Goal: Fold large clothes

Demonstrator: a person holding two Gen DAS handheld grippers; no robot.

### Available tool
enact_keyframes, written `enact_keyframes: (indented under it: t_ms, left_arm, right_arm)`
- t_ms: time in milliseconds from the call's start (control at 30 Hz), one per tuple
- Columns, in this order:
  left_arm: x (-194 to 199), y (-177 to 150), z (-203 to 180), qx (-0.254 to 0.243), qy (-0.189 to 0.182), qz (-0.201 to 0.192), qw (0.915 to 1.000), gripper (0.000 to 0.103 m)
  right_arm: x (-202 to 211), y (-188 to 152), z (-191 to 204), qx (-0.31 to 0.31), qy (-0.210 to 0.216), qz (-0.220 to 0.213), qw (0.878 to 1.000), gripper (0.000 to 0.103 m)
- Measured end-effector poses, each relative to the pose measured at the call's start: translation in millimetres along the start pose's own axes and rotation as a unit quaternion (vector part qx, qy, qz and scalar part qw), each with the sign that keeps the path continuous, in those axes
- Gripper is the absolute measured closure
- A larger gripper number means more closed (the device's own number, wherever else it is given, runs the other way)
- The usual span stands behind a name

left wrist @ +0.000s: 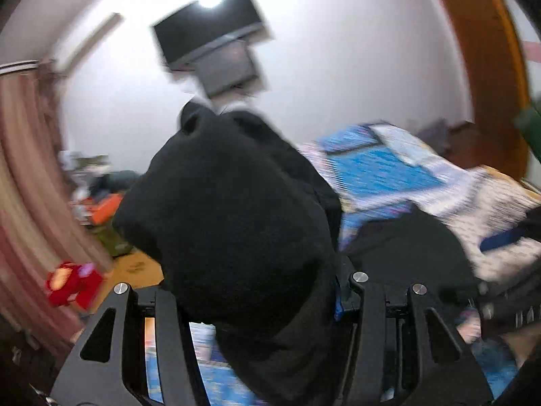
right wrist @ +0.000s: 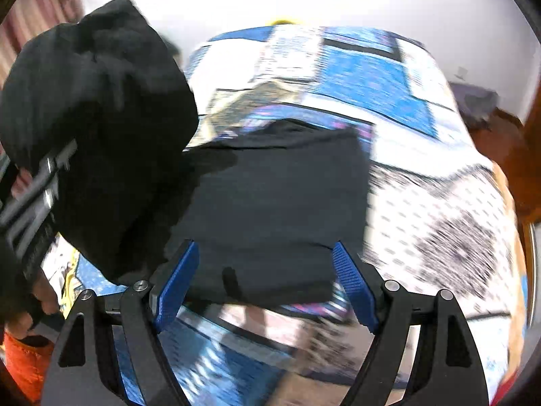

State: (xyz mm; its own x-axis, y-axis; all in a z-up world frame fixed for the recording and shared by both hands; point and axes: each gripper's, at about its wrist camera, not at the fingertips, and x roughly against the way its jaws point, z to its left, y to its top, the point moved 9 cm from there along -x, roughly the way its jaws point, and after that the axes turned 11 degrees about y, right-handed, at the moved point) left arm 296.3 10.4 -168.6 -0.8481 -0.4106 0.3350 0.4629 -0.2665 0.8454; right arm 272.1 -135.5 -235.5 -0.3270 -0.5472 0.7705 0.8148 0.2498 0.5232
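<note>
A large black garment (right wrist: 277, 203) lies partly flat on the patterned blue and white bedspread (right wrist: 422, 169). Its left part is lifted in a bunch (left wrist: 230, 220), which also shows in the right wrist view (right wrist: 94, 111). My left gripper (left wrist: 267, 291) is shut on this raised black cloth; the cloth hides its fingertips. The left gripper also shows at the left edge of the right wrist view (right wrist: 37, 196). My right gripper (right wrist: 267, 280) is open and empty, its blue pads (right wrist: 175, 284) spread above the near edge of the flat part.
A dark TV (left wrist: 209, 30) hangs on the white wall. Pink curtains (left wrist: 23, 176) hang at the left, with a red toy (left wrist: 71, 284) and clutter (left wrist: 101, 209) below. A wooden frame (left wrist: 490, 67) stands at the right. Both views are motion-blurred.
</note>
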Motion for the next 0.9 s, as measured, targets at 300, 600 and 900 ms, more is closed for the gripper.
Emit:
enact_keyframes:
  t_ms: [300,600,900]
  left_arm:
    - [-8.5,-28.3,-71.3,0.048,-0.237,0.140,0.9602,0.048]
    - [6.0,-32.1,-88.6,0.007,-0.256,0.174,0.9508,0.028]
    - [39.8,-14.9,-20.5,0.089,-0.286,0.152,0.9419,0.015]
  right_arm:
    - [46.1,-7.4,-58.0,-0.073,-0.037,-0.038,0.996,0.024]
    - [67.4,-12.5,-52.1,-0.069,-0.024,-0.054,0.996,0.024]
    - [82.0,5.5,-18.0,-0.028,-0.005,-0.085,0.996,0.024]
